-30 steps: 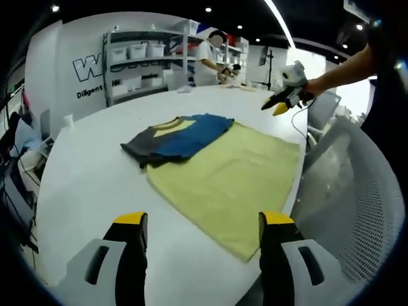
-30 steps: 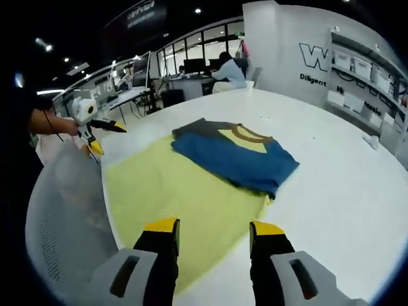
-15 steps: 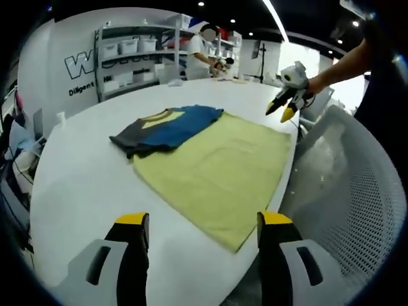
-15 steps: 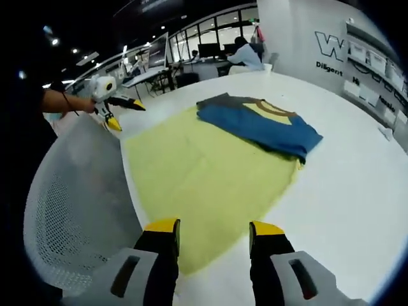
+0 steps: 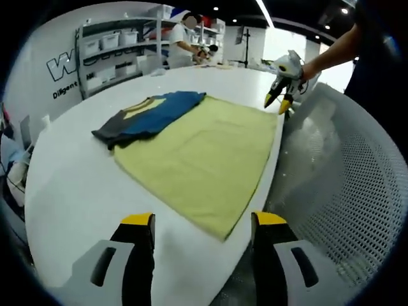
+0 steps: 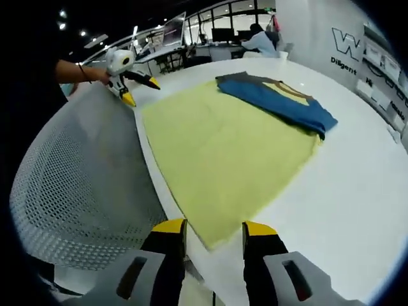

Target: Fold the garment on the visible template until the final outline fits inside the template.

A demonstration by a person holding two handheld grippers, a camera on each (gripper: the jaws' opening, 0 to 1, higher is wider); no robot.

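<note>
A folded garment (image 5: pixel 150 115), blue with a grey part and a yellow collar patch, lies on the far corner of the yellow-green template (image 5: pixel 204 159) on the white table (image 5: pixel 70 185). My left gripper (image 5: pixel 203 223) is open at the table's near edge, its jaws on either side of the template's near corner. In the right gripper view the garment (image 6: pixel 280 102) rests at the template's (image 6: pixel 223 146) far end. My right gripper (image 6: pixel 213 228) is open and empty over the template's near corner. Each gripper also appears in the other's view, right (image 5: pixel 280 102) and left (image 6: pixel 135 86), hand-held beside the table edge.
A white mesh chair (image 5: pixel 338 191) stands against the table's edge, also seen in the right gripper view (image 6: pixel 76 178). Shelves with white bins (image 5: pixel 115 48) and a standing person (image 5: pixel 185 44) are behind the table. A seated person at desks with monitors (image 6: pixel 258 41) is far off.
Both views have pulled back toward the table edge and chair, so the template's near corners now lie between each pair of jaws. The garment has not moved.
</note>
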